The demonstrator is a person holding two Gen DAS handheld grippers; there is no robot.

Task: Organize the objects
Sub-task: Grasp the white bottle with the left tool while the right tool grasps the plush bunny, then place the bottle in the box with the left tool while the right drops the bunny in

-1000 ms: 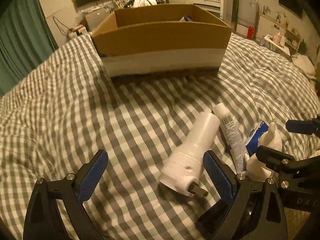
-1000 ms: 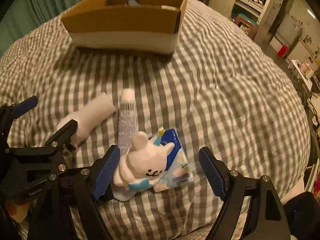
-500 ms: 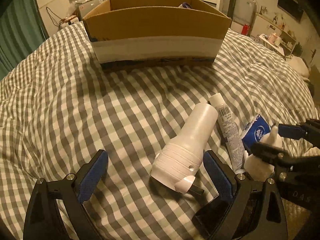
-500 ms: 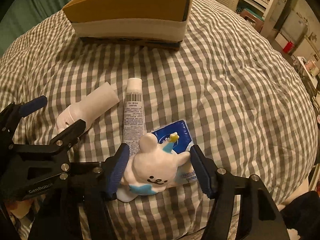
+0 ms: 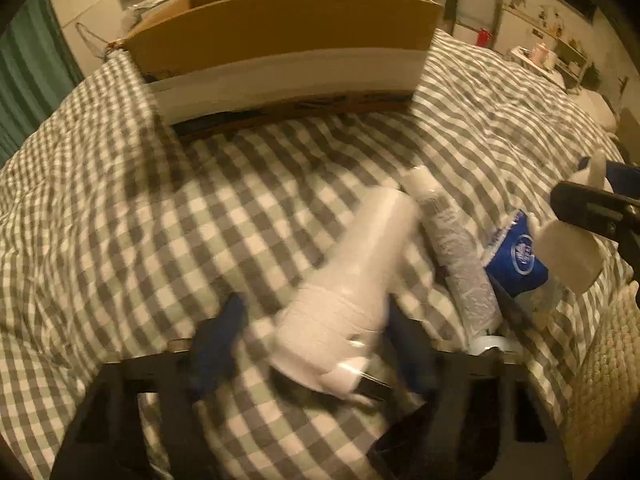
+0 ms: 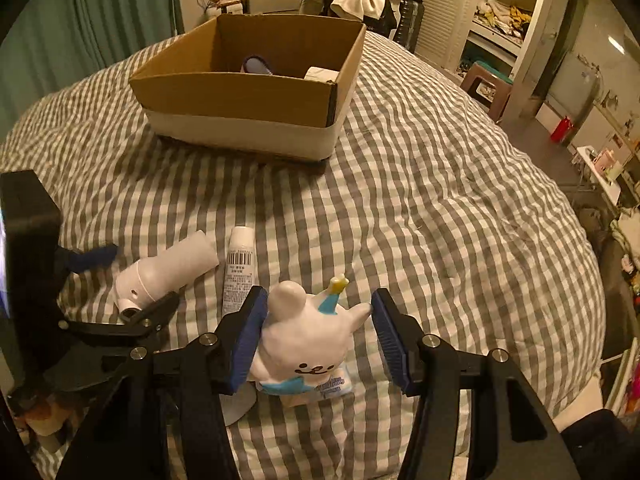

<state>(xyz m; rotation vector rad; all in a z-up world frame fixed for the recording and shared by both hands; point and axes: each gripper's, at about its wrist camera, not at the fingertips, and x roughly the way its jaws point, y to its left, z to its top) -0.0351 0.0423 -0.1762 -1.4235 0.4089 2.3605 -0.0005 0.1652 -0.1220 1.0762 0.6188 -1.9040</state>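
Note:
My right gripper (image 6: 316,336) is shut on a white bunny toy (image 6: 308,340) with a blue party hat and holds it above the checked bed; the toy also shows in the left wrist view (image 5: 568,256). My left gripper (image 5: 316,340) has its blue pads on either side of a white hair dryer (image 5: 352,280), which lies on the bed (image 6: 164,268); the view is blurred. A white tube (image 6: 240,272) lies beside the dryer. A blue tissue pack (image 5: 516,260) lies under the bunny. An open cardboard box (image 6: 256,92) stands at the far side.
The box holds a dark round item (image 6: 258,66) and something white (image 6: 320,74). The grey-checked bedspread (image 6: 440,184) slopes off to the right. Shelves, a stool (image 6: 488,84) and a green curtain (image 6: 80,20) stand beyond the bed.
My right gripper closed on the bunny and lifted it off the tissue pack. My left gripper moved forward and narrowed around the hair dryer.

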